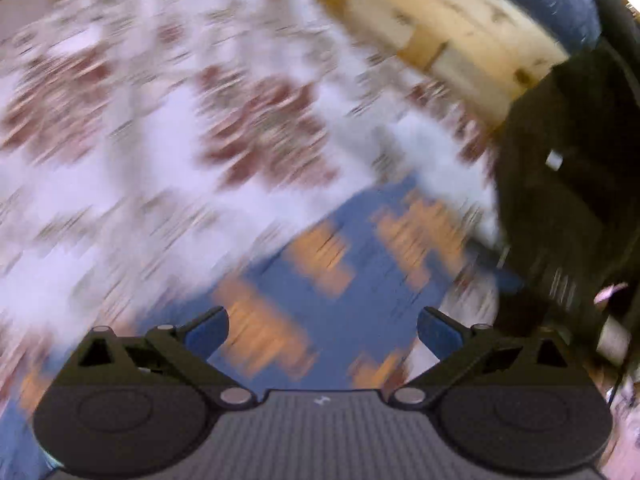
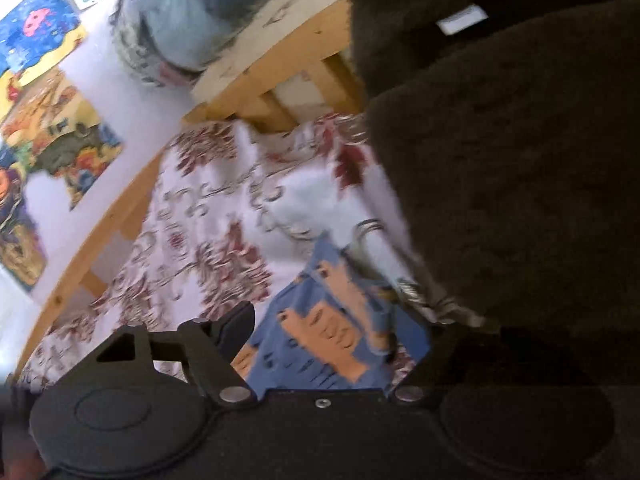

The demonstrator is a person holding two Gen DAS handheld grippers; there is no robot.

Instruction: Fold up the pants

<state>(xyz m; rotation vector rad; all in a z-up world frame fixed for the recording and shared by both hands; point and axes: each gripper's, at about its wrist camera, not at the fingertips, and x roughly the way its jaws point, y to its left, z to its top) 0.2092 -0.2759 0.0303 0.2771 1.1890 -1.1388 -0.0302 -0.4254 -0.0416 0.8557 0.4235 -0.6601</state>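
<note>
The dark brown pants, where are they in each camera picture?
Left wrist view: dark brown pants hang along the right edge, blurred.
Right wrist view: they fill the right side and top right.
Shared landmark: blue and orange patterned cloth, just ahead of both grippers.

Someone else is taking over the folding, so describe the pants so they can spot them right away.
Start at the bed with the white, red-flowered sheet. The pants are the dark brown, fuzzy fabric hanging over its right side. Unlike the blue-and-orange patterned cloth nearby, they are plain, with a small white tag.
</note>
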